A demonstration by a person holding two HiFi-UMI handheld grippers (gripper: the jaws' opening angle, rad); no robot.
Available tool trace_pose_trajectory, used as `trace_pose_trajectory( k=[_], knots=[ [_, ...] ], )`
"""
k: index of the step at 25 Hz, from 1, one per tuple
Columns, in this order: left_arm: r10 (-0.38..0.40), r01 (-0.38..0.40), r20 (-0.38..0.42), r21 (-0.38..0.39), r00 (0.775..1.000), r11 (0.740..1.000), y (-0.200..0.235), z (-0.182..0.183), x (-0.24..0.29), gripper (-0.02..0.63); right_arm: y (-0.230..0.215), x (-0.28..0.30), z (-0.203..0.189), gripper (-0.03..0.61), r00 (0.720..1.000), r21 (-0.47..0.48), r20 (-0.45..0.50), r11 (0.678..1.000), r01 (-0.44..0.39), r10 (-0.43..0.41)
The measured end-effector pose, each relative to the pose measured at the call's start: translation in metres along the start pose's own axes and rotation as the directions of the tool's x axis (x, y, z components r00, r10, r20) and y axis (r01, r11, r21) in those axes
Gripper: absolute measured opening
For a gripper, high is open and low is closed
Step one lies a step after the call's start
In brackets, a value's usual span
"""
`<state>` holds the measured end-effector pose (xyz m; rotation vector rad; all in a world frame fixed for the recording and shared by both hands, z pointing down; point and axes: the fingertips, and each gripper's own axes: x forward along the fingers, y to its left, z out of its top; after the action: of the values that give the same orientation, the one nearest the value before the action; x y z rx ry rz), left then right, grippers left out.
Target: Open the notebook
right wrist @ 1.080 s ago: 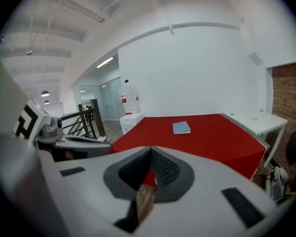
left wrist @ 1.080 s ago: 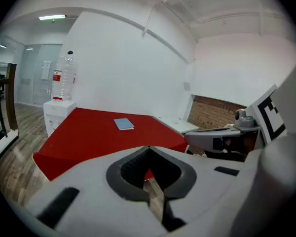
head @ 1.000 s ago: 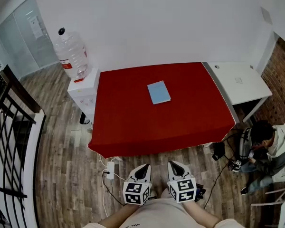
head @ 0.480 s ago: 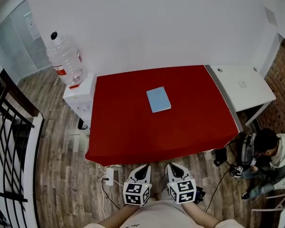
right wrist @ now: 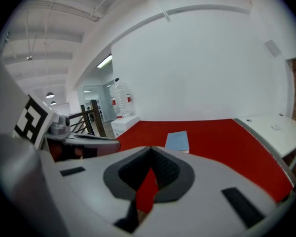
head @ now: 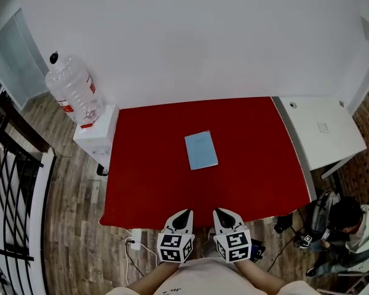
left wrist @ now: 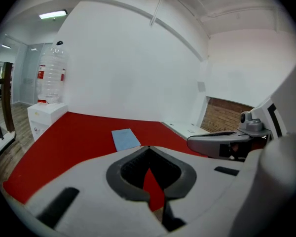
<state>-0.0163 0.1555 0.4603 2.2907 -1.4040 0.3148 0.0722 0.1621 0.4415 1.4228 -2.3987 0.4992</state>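
I stand in an office-like workroom with plain white walls point(head: 190, 42), a wood-plank floor point(head: 67, 226), a ceiling strip light point(left wrist: 53, 15) and a glass partition point(head: 6, 48) near a black railing point(head: 6, 183). A white water dispenser point(head: 92, 137) carrying 1 large bottle point(head: 71, 91) stands beside 1 red-covered table point(head: 147, 183). 1 white desk point(head: 323, 131) adjoins the table, and a power strip point(head: 134, 241) lies on the floor.
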Motion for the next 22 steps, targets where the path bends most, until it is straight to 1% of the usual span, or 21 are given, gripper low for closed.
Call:
trace_pose_trajectory(
  k=[4, 8, 13, 17, 22],
  knots=[
    [-0.001, 0.001, 0.001, -0.005, 1.0, 1.0, -0.007, 0.021, 0.045, 0.005, -0.034, 0.024, 0.02, 0.006, 0.999, -0.01, 0.001, 0.999, -0.036, 0.036],
    [0.019, -0.019, 0.006, -0.014, 1.0, 1.0, -0.002, 0.039, 0.068, 0.005, -0.053, 0.047, 0.038, 0.006, 0.999, -0.005, -0.001, 0.999, -0.049, 0.049],
    [0.023, -0.023, 0.002, -0.02, 1.0, 1.0, 0.015, 0.056, 0.087, 0.005, -0.061, 0.073, 0.054, 0.006, 0.998, 0.017, -0.004, 0.998, -0.057, 0.057],
    [0.028, -0.028, 0.004, -0.008, 1.0, 1.0, 0.037, 0.073, 0.097, 0.005, -0.063, 0.093, 0.069, 0.006, 0.999, 0.035, 0.003, 0.998, -0.048, 0.047],
    [0.029, -0.029, 0.005, -0.006, 1.0, 1.0, 0.058, 0.086, 0.111, 0.005, -0.068, 0.115, 0.077, 0.006, 1.0, 0.047, -0.009, 0.999, -0.026, 0.027]
  ],
)
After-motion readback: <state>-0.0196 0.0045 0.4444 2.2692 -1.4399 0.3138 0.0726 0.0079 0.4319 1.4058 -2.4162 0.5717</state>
